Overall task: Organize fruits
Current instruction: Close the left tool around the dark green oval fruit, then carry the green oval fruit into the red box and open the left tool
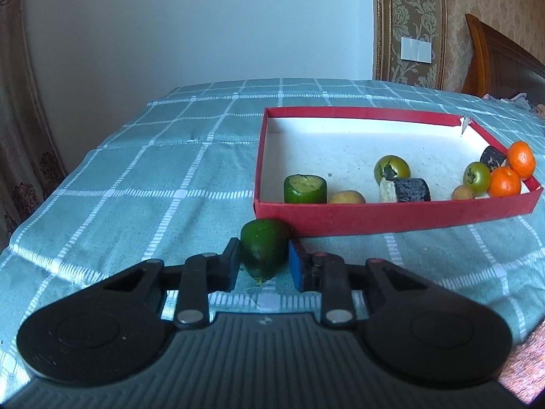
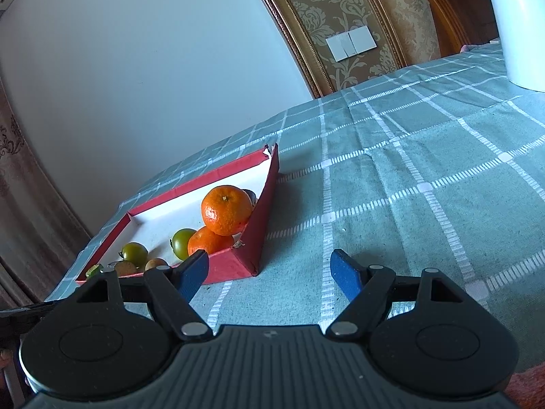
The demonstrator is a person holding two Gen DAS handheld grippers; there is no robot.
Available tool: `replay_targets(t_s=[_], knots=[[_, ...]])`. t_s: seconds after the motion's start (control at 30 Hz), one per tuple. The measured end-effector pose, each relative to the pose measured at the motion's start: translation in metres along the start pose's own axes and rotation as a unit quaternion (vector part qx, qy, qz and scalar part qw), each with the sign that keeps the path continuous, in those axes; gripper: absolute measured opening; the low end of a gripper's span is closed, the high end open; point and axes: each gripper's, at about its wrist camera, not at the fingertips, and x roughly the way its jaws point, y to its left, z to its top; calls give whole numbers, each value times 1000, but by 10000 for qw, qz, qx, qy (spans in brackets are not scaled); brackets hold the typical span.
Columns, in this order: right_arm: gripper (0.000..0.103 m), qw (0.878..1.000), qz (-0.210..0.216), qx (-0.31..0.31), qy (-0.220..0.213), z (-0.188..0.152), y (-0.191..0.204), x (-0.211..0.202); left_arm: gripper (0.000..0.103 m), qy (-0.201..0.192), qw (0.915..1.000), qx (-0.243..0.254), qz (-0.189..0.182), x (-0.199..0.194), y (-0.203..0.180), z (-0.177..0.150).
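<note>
The left tongs (image 1: pixel 264 266) bracket a dark green fruit (image 1: pixel 264 250) on the checked tabletop (image 1: pixel 136 177), jaws not quite closed on it, just outside the red tray (image 1: pixel 391 220) at its 7 o'clock corner. The right tongs (image 2: pixel 269 274) gape wide open, holding nothing, at the tray's 5 o'clock corner.

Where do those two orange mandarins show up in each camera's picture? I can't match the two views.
Left wrist view: the two mandarins sit at the far right, in the near right corner of the red box.
Right wrist view: the mandarins are left of centre, stacked against the box's right wall.
Shared landmark: the box's torn far corner.
</note>
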Motion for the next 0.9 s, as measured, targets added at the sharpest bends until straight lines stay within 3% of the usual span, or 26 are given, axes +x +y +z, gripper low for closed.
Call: replay_targets(t_s=[0.33, 0.6, 0.9], knots=[[78, 10000, -3, 10, -16, 0, 0, -1, 27, -203, 9995, 52, 222, -17, -14, 6], [78, 10000, -12, 21, -25, 0, -1, -1, 27, -574, 9981, 217, 105, -40, -41, 22], [78, 10000, -24, 30, -30, 0, -2, -1, 27, -659, 9972, 335, 109, -29, -67, 43]])
